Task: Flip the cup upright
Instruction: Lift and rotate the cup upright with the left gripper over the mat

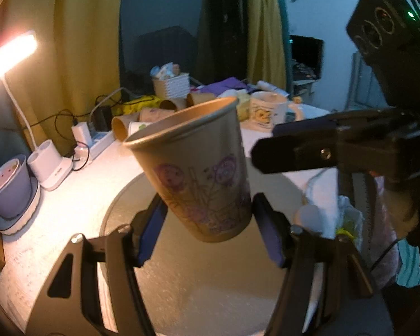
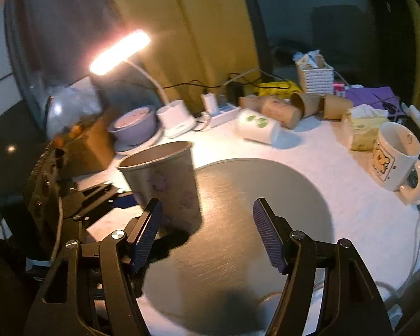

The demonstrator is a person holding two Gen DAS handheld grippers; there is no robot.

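A tan paper cup [image 1: 201, 173] with purple cartoon drawings is mouth up, tilted a little. My left gripper [image 1: 210, 224] is shut on its lower part, one blue pad on each side, and holds it over the round grey mat [image 1: 210, 294]. In the right wrist view the same cup [image 2: 165, 184] stands over the mat's [image 2: 252, 238] left part, with the left gripper behind it [image 2: 98, 198]. My right gripper [image 2: 207, 235] is open and empty, just right of the cup; it also shows at the right of the left wrist view [image 1: 266, 151].
Several paper cups [image 2: 294, 109] lie on their sides at the back. A white mug [image 2: 394, 159], a tissue pack [image 2: 364, 131], a white basket [image 2: 316, 78], a power strip [image 2: 221, 112], a purple bowl [image 2: 134, 126] and a lit desk lamp [image 2: 120, 53] surround the mat.
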